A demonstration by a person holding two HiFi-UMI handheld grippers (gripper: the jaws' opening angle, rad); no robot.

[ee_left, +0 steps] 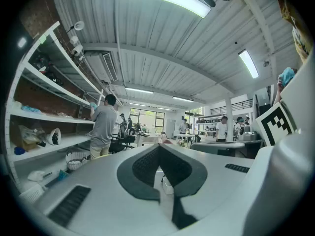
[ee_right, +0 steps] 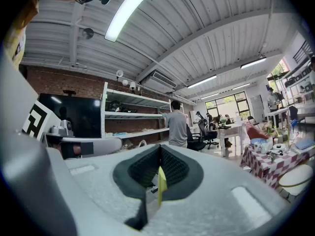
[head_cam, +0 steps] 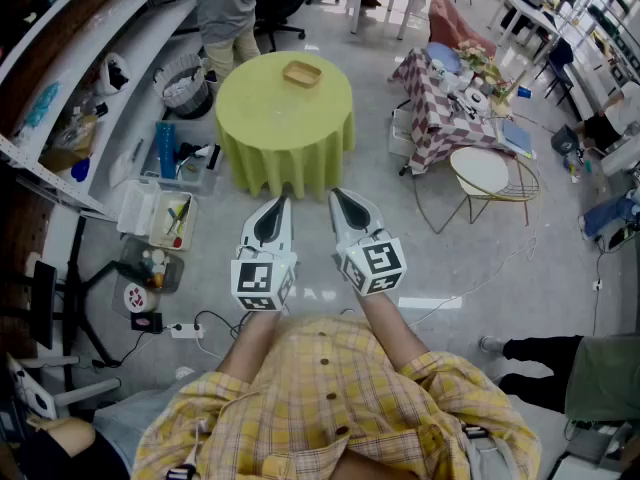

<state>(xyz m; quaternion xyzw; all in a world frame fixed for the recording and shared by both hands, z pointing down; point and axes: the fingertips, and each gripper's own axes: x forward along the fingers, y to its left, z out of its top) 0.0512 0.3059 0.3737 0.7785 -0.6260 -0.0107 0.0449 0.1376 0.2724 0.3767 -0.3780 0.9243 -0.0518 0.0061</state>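
Two grippers: held side by side low in front of the person in the yellow plaid shirt, both pointing forward and apart from everything else
left gripper (head_cam: 283, 201): jaws closed tip to tip in the left gripper view, nothing between them, only floor seen through the slit below the tips
right gripper (head_cam: 336, 196): jaws closed too, nothing held; the thin yellow sliver in the slit looks like the cloth beyond, not a gripped thing
round surface (head_cam: 255, 103): covered in a yellow-green cloth, straight ahead of both grippers; its near edge is close to the tips but not touching
tan tray (head_cam: 301, 73): shallow, looks empty, sits on the far half of the round surface, well apart from both grippers
direction: the tray lies dead ahead, on a line running between the two tips
tray long axis: roughly crosswise to the way the grippers point, a bit skewed
nearer gripper: about equal, maybe a shade closer to the left gripper's line; too close to call firmly
person standing (head_cam: 225, 8): beyond the round surface at the wall shelves (head_cam: 120, 63), back turned
checked-cloth table (head_cam: 435, 118): cluttered, off to the right
white round side table (head_cam: 480, 171): just in front of the checked-cloth table
clear bins (head_cam: 155, 213): on the floor to the left, with small items inside
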